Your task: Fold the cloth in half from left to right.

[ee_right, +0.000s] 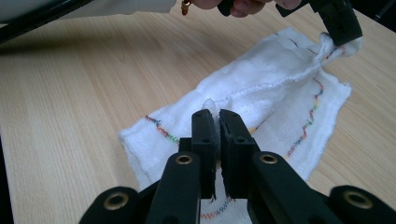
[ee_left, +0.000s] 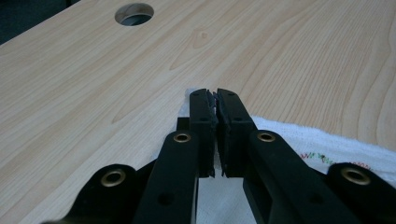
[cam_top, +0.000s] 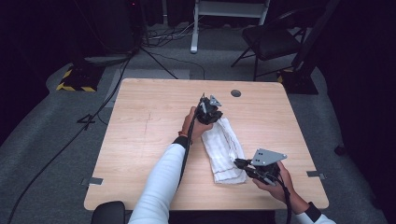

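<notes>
On wooden table [cam_top: 140, 140], both claws [ee_left: 215, 100] [ee_right: 215, 119] pinch the white cloth [cam_top: 224, 144]

Grey carpet floor [cam_top: 42, 135] – dark folding chair [cam_top: 273, 39], cables [cam_top: 163, 35], white frame [cam_top: 229, 14] behind.

At the bottom centre of the frame, the right gripper [ee_right: 217, 116] pinches a raised fold of a white cloth [ee_right: 261, 100], jaws closed on it. The cloth lies crumpled on a wooden table [ee_right: 88, 88], coloured stitching along its edges. At upper right, the left gripper [ee_right: 343, 25] clamps the cloth's far corner; a hand [ee_right: 243, 5] shows at the top edge.
</notes>
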The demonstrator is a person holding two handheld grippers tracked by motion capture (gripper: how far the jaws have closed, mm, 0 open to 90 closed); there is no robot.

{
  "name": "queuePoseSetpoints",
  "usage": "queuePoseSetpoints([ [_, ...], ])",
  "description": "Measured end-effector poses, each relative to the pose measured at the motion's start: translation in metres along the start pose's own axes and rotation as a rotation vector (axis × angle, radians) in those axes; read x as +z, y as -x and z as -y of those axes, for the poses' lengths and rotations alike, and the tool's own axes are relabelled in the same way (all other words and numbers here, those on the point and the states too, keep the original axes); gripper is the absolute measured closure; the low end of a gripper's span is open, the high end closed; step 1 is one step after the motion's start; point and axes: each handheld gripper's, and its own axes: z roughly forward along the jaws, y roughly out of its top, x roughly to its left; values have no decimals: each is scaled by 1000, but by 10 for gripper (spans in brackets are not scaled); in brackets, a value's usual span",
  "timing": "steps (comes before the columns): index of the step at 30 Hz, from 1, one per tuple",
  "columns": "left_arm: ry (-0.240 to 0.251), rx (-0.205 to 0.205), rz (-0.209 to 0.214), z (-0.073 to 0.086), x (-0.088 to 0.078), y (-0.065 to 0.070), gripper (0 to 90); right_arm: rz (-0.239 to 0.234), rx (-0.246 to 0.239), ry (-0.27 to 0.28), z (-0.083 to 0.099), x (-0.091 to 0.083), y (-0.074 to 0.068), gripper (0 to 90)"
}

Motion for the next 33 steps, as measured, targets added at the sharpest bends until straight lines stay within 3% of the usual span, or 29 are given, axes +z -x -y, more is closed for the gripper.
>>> queuePoseSetpoints([
  [14,-18,22,8,-8,24,12,851,19,22,-48,15,-4,5,850],
  [18,-27,23,-8,-9,31,16,814,18,28,-63,19,-4,7,846],
  [25,-35,29,1,-8,30,16,812,18,46,-93,28,-3,10,833],
  [30,-19,13,0,-7,27,14,765,18,51,-118,34,-1,9,821],
  [33,-5,4,-5,-6,24,12,712,32,52,-131,37,-2,10,767],
])
